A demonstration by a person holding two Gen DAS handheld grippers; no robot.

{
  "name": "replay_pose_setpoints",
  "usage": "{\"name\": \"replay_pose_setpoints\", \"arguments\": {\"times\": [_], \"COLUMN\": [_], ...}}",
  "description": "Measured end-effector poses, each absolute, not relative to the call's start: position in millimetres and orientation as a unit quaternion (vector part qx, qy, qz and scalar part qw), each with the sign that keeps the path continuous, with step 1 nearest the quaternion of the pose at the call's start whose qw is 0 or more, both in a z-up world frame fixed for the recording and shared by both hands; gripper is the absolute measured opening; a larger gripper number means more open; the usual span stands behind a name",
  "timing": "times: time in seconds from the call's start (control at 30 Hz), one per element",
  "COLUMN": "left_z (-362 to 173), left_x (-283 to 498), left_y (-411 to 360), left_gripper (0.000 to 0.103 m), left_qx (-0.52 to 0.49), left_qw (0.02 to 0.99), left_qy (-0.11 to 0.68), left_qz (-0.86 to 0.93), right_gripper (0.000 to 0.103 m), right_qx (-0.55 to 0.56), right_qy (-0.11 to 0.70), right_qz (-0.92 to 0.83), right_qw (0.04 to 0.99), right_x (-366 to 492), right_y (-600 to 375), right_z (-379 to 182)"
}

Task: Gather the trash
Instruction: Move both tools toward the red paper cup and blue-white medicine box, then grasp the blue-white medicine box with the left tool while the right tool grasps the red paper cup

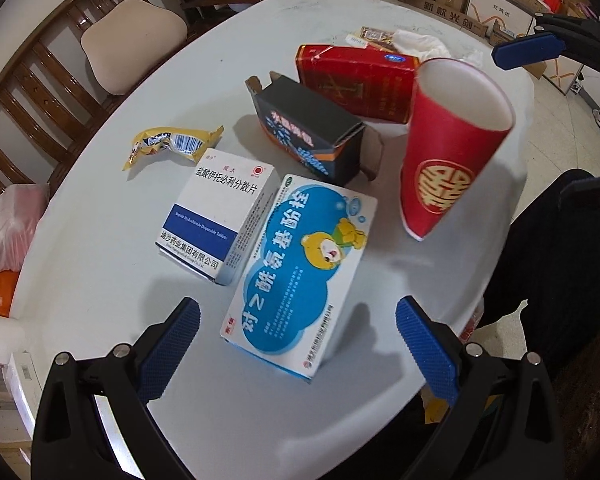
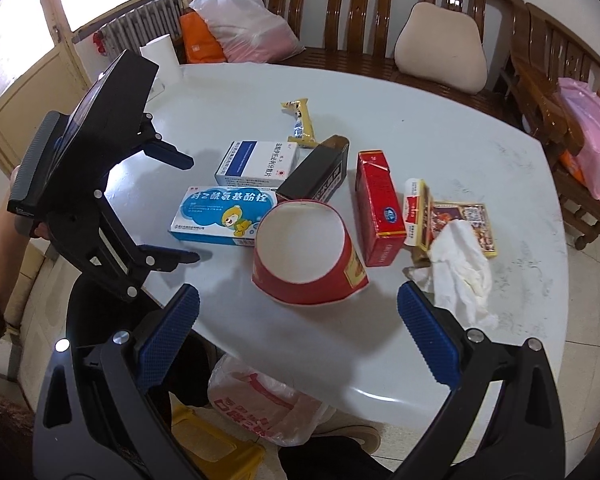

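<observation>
Trash lies on a white table (image 1: 100,216): a red paper cup (image 1: 448,148) (image 2: 312,256), a blue cartoon medicine box (image 1: 296,276) (image 2: 224,216), a white-and-blue medicine box (image 1: 220,216) (image 2: 256,162), a black box (image 1: 312,128) (image 2: 314,176), a red box (image 1: 356,80) (image 2: 378,208), a yellow wrapper (image 1: 172,144) (image 2: 302,122) and a crumpled tissue (image 2: 464,268). My left gripper (image 1: 298,356) is open above the near end of the blue box. My right gripper (image 2: 298,344) is open, just short of the red cup.
A plastic trash bag (image 2: 268,404) sits below the table's near edge, by a yellow stool (image 2: 216,448). A card packet (image 2: 456,220) lies by the tissue. A wooden bench (image 2: 380,20) with a cushion (image 2: 440,48) and bags stands behind the table.
</observation>
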State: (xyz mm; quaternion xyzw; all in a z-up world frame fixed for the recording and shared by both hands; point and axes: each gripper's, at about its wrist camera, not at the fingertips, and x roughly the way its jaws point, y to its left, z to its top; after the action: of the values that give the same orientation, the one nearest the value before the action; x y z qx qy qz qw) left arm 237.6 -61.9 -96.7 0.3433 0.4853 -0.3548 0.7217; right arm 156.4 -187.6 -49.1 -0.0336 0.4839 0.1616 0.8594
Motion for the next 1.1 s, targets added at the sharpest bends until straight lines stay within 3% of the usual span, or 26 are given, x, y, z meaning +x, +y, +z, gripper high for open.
{"name": "replay_pose_setpoints", "arguments": {"times": [1.1], "left_z": [-126], "left_x": [259], "left_y": [-70], "left_gripper": [0.096], "left_qx": [0.329], "left_qw": [0.698], "left_qy": [0.514], "left_qz": [-0.374], "right_gripper": [0.096], "right_qx": [-0.039], "right_qy": [0.497], "right_qz": [0.153], "right_qw": [0.853], "right_x": [192], "right_y": [-179], "right_z": [-78]}}
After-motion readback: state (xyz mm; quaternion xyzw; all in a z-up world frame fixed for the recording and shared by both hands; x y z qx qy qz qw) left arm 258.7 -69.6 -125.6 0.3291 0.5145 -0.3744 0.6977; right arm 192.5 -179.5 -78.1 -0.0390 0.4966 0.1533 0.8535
